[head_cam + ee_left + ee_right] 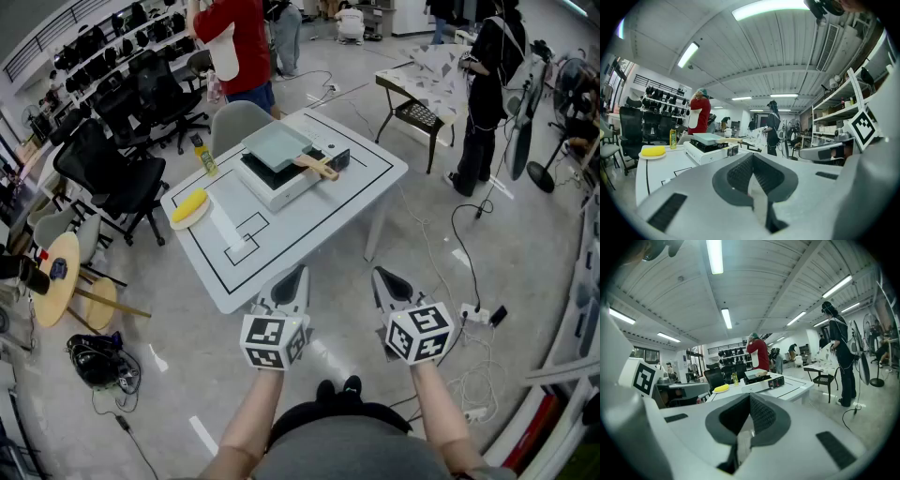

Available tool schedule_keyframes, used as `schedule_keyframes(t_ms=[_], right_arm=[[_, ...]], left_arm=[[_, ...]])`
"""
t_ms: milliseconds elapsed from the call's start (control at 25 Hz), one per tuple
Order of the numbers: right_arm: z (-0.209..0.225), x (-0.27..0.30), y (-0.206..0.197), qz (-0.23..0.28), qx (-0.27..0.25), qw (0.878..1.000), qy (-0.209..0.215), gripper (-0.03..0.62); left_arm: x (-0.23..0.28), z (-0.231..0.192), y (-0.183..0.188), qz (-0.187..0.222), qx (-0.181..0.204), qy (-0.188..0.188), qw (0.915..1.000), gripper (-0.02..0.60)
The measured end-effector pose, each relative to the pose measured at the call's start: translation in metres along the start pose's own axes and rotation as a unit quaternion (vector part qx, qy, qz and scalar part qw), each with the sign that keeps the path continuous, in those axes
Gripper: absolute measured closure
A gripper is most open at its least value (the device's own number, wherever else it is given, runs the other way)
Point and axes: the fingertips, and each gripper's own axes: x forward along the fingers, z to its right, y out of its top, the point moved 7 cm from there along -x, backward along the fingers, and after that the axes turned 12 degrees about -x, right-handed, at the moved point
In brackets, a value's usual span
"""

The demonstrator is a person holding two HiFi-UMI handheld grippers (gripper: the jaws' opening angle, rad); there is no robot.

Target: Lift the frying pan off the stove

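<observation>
Frying pan [277, 145], square, pale grey-green with a light wooden handle [319, 168], sat on the white portable stove [286, 194] toward the far side of the white surface [366, 180]. Handle stuck out over the stove's near right side. Left tool [294, 278] and right tool [387, 279] were both fully closed and empty, held well short of the surface's near edge. Risks judged: jaws reaching the handle unopened would shove it and skid the pan. A grip far out on the handle could let the pan droop or twist.
</observation>
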Motion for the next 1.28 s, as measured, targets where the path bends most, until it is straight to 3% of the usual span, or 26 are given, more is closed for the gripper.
schedule_keyframes(t_ms=[760,1280], right_arm=[[0.011,-0.008,-0.013,0.007,0.014,0.999,0.032,0.591],[0.029,-0.018,-0.011,0.027,0.015,0.999,0.042,0.570]], left_arm=[[0.002,0.011,-0.013,-0.004,-0.008,0.033,0.9994,0.575],[0.003,0.021,-0.011,-0.002,0.009,0.060,0.9982,0.574]])
